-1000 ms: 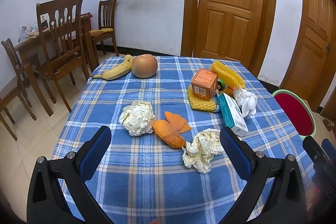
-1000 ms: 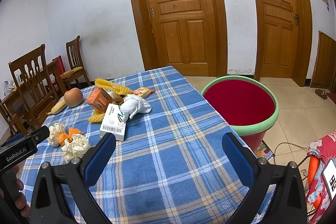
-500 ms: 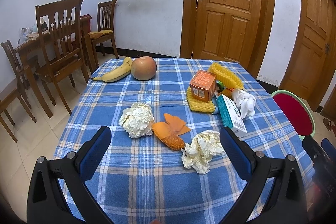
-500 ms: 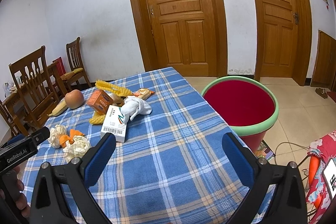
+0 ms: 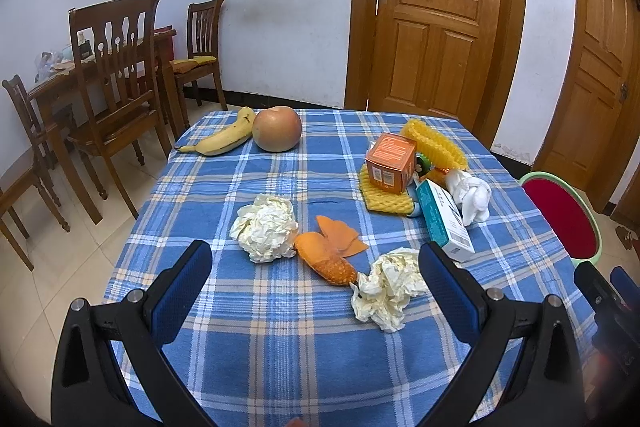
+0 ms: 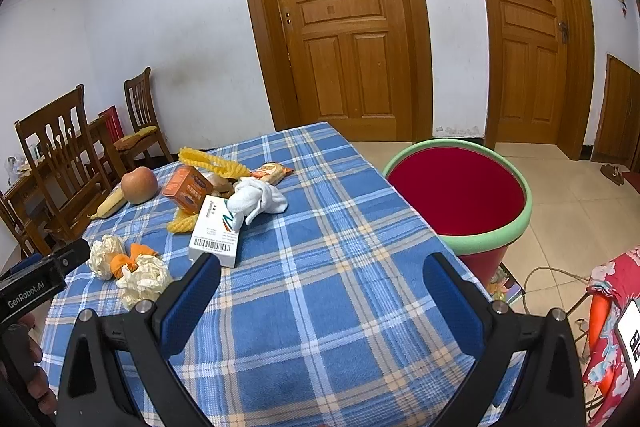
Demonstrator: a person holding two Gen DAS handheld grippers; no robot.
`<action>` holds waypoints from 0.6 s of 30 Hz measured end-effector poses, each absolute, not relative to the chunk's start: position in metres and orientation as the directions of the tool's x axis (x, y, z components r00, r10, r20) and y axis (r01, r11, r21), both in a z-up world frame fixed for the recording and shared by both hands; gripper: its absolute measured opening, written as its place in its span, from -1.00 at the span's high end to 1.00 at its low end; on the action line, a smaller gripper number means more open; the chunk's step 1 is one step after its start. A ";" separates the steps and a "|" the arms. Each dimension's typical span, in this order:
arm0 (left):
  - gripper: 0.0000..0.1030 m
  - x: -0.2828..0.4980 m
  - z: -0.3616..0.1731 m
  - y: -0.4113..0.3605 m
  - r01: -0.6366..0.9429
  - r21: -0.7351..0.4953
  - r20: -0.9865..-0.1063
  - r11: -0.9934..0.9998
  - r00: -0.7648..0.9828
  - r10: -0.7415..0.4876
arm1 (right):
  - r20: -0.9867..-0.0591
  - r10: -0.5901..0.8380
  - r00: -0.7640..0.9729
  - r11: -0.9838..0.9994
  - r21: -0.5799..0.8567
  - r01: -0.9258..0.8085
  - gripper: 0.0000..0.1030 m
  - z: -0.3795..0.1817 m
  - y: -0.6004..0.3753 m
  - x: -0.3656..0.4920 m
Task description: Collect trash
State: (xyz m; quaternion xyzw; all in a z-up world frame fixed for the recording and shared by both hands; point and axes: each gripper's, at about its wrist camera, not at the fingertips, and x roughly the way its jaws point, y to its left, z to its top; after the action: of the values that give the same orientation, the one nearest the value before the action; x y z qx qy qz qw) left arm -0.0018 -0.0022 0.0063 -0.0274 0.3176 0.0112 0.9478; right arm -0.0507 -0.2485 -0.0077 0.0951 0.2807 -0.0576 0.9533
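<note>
Trash lies on the blue plaid table [image 5: 280, 339]: two crumpled paper balls [image 5: 265, 227] [image 5: 387, 291], orange peel [image 5: 330, 253], an orange box [image 5: 390, 163], yellow foam netting [image 5: 434, 143], a white-and-teal carton [image 5: 444, 219] and a white cloth wad [image 5: 472, 195]. A red bin with a green rim [image 6: 460, 195] stands beside the table's right edge. My left gripper [image 5: 316, 267] is open and empty, above the near table just short of the peel. My right gripper [image 6: 320, 277] is open and empty over bare cloth, the carton [image 6: 216, 231] ahead-left of it.
A banana [image 5: 224, 139] and an apple [image 5: 277, 129] lie at the far left of the table. Wooden chairs [image 5: 116, 75] and another table stand to the left. Two wooden doors [image 6: 348, 23] are behind. A cable and red patterned fabric [image 6: 608, 327] lie on the floor at right.
Both grippers have shifted slightly; in the left view the table items sit a little lower and nearer. Both stay open and empty.
</note>
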 end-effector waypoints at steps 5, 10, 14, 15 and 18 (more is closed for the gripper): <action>-0.97 0.003 0.003 0.006 -0.048 -0.040 -0.610 0.998 0.792 0.014 | -0.558 -0.049 0.828 0.976 0.151 0.159 -1.00 -0.012 -0.247 -0.047; -0.97 0.011 0.002 0.019 -0.071 -0.028 -0.610 0.997 0.792 0.039 | -0.567 -0.036 0.823 0.976 0.156 0.150 -1.00 -0.013 -0.249 -0.040; -0.97 0.019 0.003 0.030 -0.095 -0.017 -0.610 0.995 0.790 0.065 | -0.568 -0.024 0.822 0.980 0.148 0.131 -1.00 -0.011 -0.249 -0.033; -0.97 0.022 0.002 0.033 -0.099 -0.017 -0.612 0.995 0.788 0.068 | -0.570 -0.024 0.821 0.982 0.141 0.126 -1.00 -0.011 -0.249 -0.030; -0.97 0.030 0.000 0.043 -0.120 -0.012 -0.621 0.993 0.779 0.087 | -0.572 -0.027 0.820 0.986 0.120 0.116 -1.00 -0.010 -0.247 -0.023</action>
State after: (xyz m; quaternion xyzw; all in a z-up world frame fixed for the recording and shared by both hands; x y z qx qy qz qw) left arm 0.0303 0.0426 0.0003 -0.0253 0.3279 0.0550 0.9428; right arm -0.0227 -0.2472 -0.0095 0.0749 0.2978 -0.0375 0.9510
